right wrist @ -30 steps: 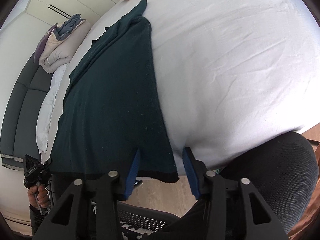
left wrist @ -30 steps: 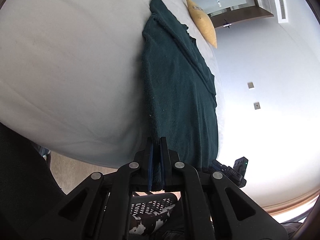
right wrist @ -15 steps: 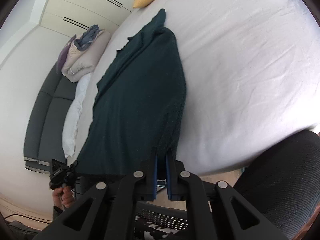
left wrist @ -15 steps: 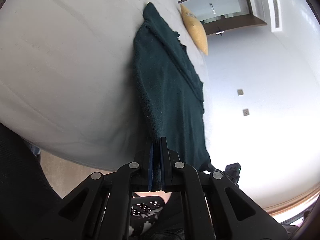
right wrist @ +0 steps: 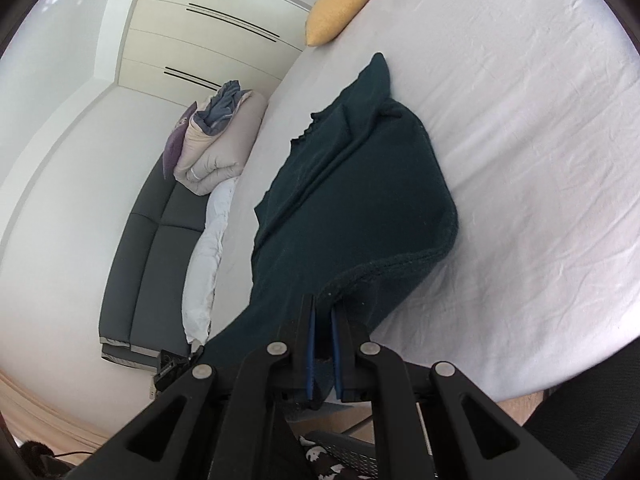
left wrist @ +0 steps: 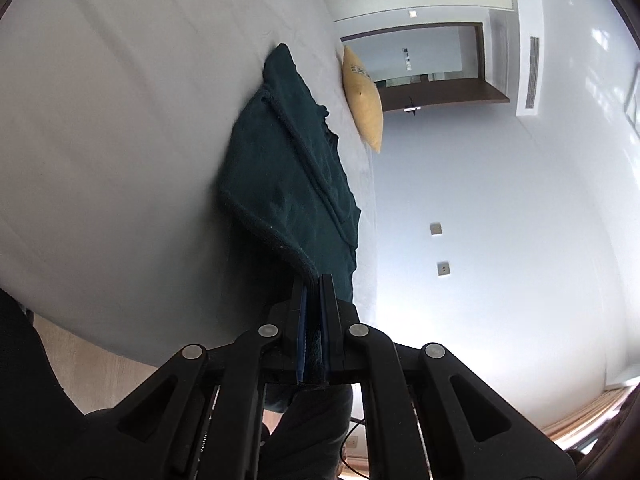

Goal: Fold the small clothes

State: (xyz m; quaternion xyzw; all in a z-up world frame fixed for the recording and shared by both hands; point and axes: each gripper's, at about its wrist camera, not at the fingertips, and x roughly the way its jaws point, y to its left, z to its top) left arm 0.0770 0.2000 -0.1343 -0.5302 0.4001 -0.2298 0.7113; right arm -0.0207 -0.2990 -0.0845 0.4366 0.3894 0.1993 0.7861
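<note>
Left tool [left wrist: 313, 292] clamped on dark green garment [left wrist: 288, 176] hem | right tool [right wrist: 323, 318] likewise, 6 o'clock | corners raised off bed [right wrist: 520, 160], likely for folding toward 12 o'clock.

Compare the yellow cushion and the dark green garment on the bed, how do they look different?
The yellow cushion is plump and sits untouched at the far end of the white bed; the dark green garment is thin, limp cloth. The cushion lies wholly on the bed, while the garment's near edge is lifted, pinched in the left gripper and right gripper. Both rest on the same sheet.
</note>
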